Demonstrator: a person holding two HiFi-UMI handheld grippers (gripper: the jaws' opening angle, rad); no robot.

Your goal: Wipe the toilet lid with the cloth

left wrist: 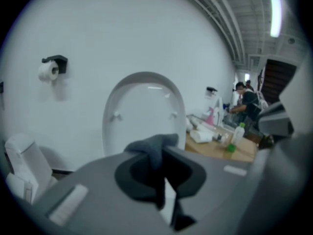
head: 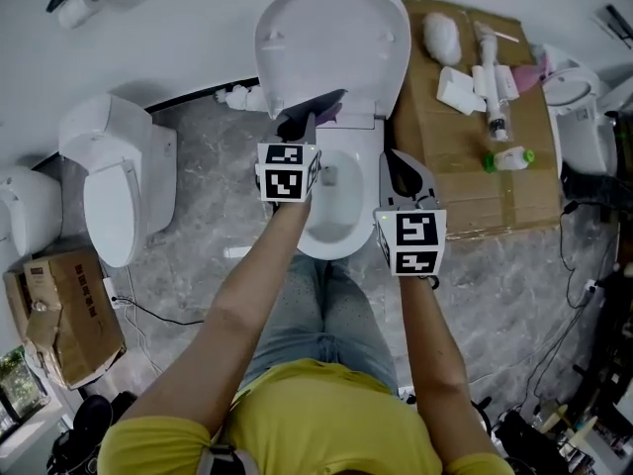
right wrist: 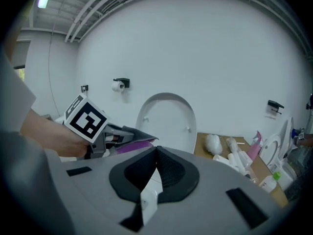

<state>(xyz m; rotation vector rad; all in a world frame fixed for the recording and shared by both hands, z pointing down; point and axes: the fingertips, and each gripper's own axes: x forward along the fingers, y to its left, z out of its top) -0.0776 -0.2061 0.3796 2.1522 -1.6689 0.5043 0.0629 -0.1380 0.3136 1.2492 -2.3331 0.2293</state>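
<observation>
The toilet lid stands raised straight ahead of the left gripper, just beyond its tips, with its long axis running up and away. That gripper is the nearer one and pinches the cloth. The right gripper hangs farther back, jaws pressed together on nothing. The bowl lies open beneath both.

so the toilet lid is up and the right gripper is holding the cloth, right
Not the right: the left gripper holds the cloth, its jaws shut on it in the left gripper view. The toilet lid is up.
</observation>
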